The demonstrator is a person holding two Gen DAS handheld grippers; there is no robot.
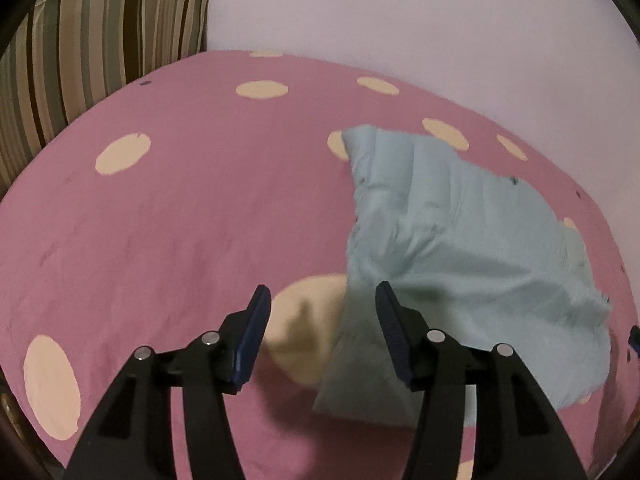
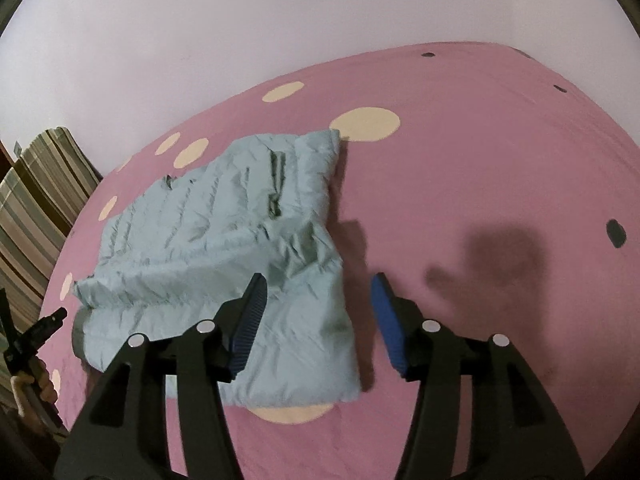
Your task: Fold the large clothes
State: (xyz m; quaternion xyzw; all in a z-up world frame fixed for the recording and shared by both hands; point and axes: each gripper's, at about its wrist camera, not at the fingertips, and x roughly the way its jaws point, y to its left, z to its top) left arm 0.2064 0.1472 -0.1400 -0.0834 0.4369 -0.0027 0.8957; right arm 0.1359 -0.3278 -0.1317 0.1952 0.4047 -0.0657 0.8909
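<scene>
one pale blue garment [image 2: 224,248] folded on bed [image 2: 480,152]; two striped pillows [image 2: 44,184].

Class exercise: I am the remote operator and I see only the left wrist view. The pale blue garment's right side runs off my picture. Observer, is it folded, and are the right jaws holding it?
Observer: The pale blue garment lies folded in a rough rectangle on the pink dotted bedcover. The right gripper is open, jaws apart with nothing pressed between them.
Operator: What lies right of the garment?
Observer: Bare bedcover bearing the right gripper's shadow.
Operator: Can you see my left gripper from there?
Observer: Yes, the left gripper shows at the picture's left edge, beside the garment's left end.
</scene>
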